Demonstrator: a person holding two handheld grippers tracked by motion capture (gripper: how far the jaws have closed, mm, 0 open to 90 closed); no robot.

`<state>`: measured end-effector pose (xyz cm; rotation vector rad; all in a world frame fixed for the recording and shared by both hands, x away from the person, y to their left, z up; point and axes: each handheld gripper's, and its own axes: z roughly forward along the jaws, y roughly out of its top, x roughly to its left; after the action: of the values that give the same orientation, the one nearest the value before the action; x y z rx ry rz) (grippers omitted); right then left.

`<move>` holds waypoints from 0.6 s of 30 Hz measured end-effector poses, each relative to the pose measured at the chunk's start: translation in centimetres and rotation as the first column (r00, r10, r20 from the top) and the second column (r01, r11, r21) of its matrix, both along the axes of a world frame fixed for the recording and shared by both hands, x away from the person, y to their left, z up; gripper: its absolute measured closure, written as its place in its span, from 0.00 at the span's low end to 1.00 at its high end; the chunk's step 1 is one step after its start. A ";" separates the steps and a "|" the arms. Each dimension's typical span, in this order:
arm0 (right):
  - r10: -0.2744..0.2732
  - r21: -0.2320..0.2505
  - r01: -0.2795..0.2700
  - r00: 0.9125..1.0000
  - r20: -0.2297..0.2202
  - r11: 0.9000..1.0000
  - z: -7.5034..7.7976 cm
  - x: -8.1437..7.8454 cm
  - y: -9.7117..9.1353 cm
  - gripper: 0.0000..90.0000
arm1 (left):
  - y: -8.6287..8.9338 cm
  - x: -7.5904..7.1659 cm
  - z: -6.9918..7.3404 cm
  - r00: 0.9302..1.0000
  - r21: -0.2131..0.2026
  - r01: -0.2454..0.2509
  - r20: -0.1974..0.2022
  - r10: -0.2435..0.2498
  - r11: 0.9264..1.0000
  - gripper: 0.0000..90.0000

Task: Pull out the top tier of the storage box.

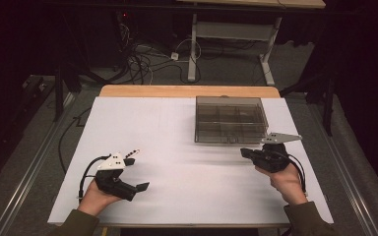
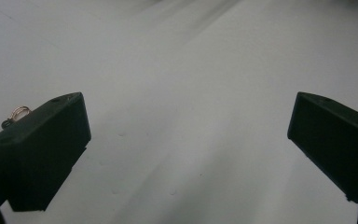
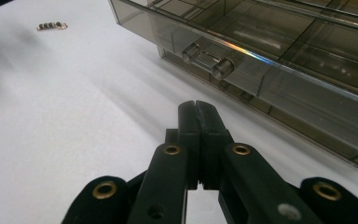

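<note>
The smoky plastic compartment box point(image 3: 279, 60) lay lid-down and latched just ahead of the right gripper point(image 3: 199, 109), its front wall turned towards the jaws so that the clasp point(image 3: 209, 63) with its two round knobs faced them directly. That facing was judged deliberate: with the clasp square to the approach, it could be pushed or pried by a narrow tip. The right gripper was clenched, its jaws pressed flat together with nothing between them, forming a single blunt point aimed at the clasp but kept apart from it. In the high view the box point(image 1: 230, 119) was seen just beyond that gripper point(image 1: 246, 152), near the table's point(image 1: 177, 172) far right part.

Well off to the side of the right gripper, a short beaded piece point(image 3: 52, 25) was left loose on the white surface; the same piece point(image 1: 131, 153) lay just beyond the left gripper point(image 1: 137, 173). The left gripper was held released, jaws spread wide over bare table, likely kept ready to brace the box or gather the small piece. A small metal ring point(image 2: 18, 112) was seen just behind one of its jaws.
</note>
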<state>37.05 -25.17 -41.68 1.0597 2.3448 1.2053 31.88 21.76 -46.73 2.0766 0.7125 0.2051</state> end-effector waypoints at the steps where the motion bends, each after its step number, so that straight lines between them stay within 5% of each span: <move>1: 0.009 0.001 -0.009 1.000 0.000 1.000 0.1 0.0 0.0 1.00 | 0.0 0.0 0.0 1.000 0.000 0.000 0.000 0.000 1.000 0.00; 18: 0.032 0.010 -0.032 0.999 -0.006 0.999 2.0 1.1 -0.3 1.00 | -0.1 -0.1 0.0 1.000 -0.002 0.003 -0.001 -0.003 1.000 0.00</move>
<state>38.13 -25.51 -39.66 1.0347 2.3709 1.2283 31.82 21.64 -46.76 2.0758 0.7102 0.2011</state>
